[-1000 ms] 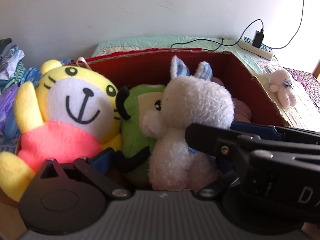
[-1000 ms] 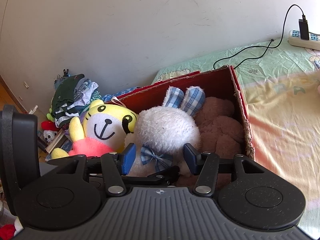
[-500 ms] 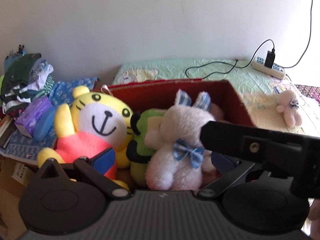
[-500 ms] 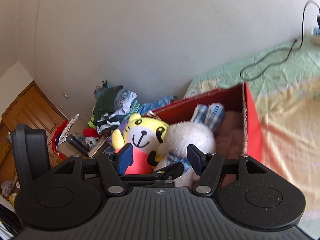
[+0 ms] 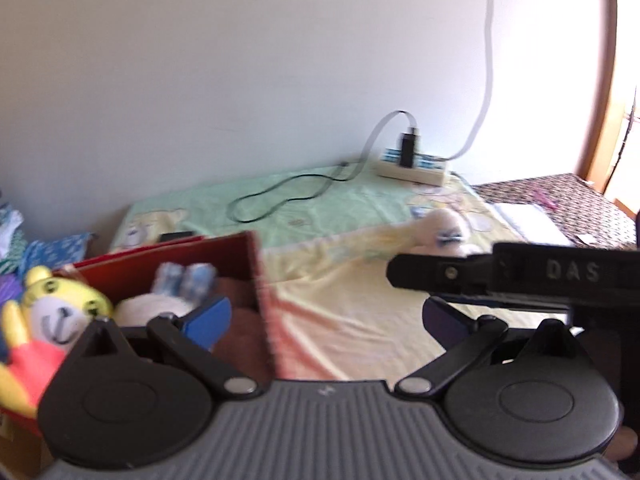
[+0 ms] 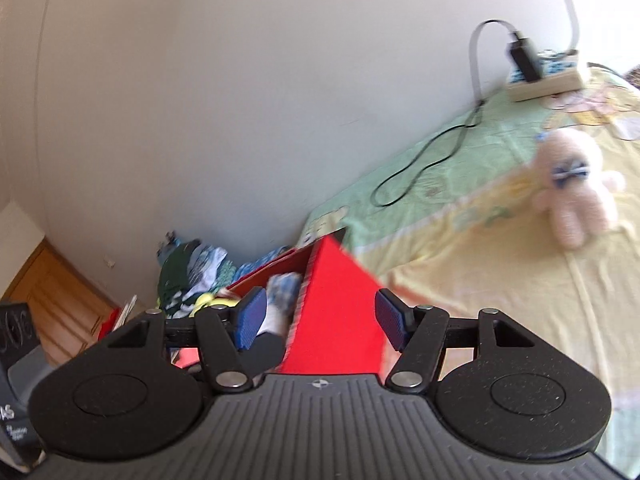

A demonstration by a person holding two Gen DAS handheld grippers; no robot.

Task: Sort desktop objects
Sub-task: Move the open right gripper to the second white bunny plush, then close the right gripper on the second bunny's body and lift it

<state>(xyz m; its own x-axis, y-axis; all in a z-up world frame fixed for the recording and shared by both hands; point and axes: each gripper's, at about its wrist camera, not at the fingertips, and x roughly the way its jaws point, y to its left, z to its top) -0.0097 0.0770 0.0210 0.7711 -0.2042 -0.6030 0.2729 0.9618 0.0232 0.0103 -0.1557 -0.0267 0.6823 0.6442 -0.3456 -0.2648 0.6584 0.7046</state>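
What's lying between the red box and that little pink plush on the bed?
Nothing: only bare yellow sheet between the red box and pink plush, clearest in the right wrist view.

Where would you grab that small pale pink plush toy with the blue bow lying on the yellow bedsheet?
Probably around the small pale pink plush toy at its narrow body just below the bow, coming from above. It lies flat and alone on the yellow bedsheet, and the soft body is slimmer than its round head, so the open right gripper could close across it.

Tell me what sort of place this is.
Probably a bedroom: a printed bed sheet covers the surface, a pile of folded clothes sits by the wall, and a power strip lies on the sheet. A red box holds plush toys.
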